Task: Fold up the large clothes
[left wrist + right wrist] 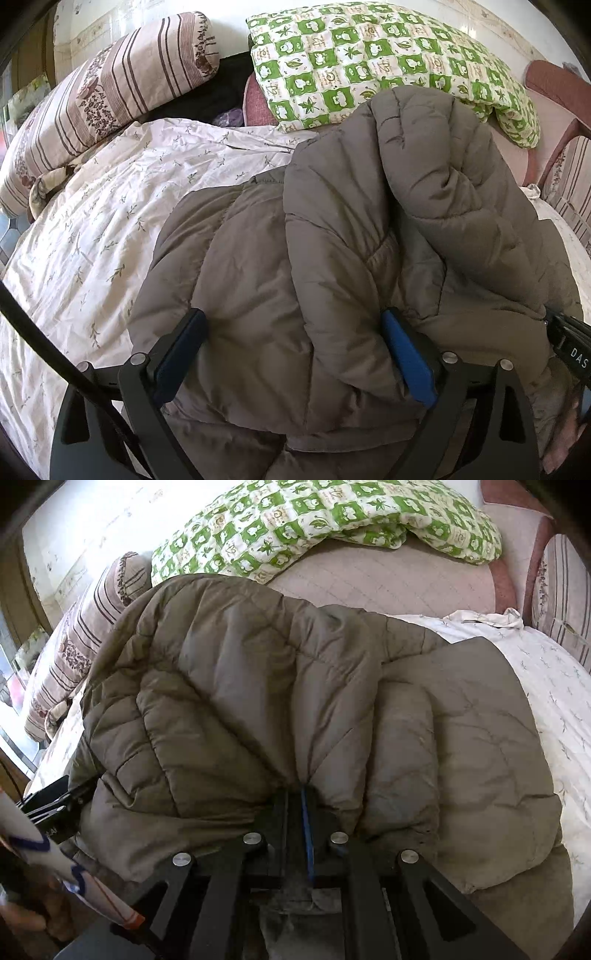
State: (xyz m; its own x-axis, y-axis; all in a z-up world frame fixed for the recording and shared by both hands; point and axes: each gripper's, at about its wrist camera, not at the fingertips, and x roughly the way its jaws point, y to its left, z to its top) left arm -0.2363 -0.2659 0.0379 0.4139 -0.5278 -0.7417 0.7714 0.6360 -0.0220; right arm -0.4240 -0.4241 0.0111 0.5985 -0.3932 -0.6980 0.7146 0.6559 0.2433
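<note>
Striped bolster pillow (110, 85) lies at the far left of the bed, on the sprigged white sheet (92, 229). Mid-bed sprawls the taupe quilted jacket (332, 240), one panel folded across its body. Over it the left gripper (291, 343) hovers with jaws wide apart. Rightward, the right gripper (304, 805) is clamped on a jacket fold, beneath the green-checked quilt (314, 520).

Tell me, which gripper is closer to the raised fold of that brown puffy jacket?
Right. The right gripper is clamped on the jacket's raised fold. The left gripper is open over the flat part beside it.
</note>
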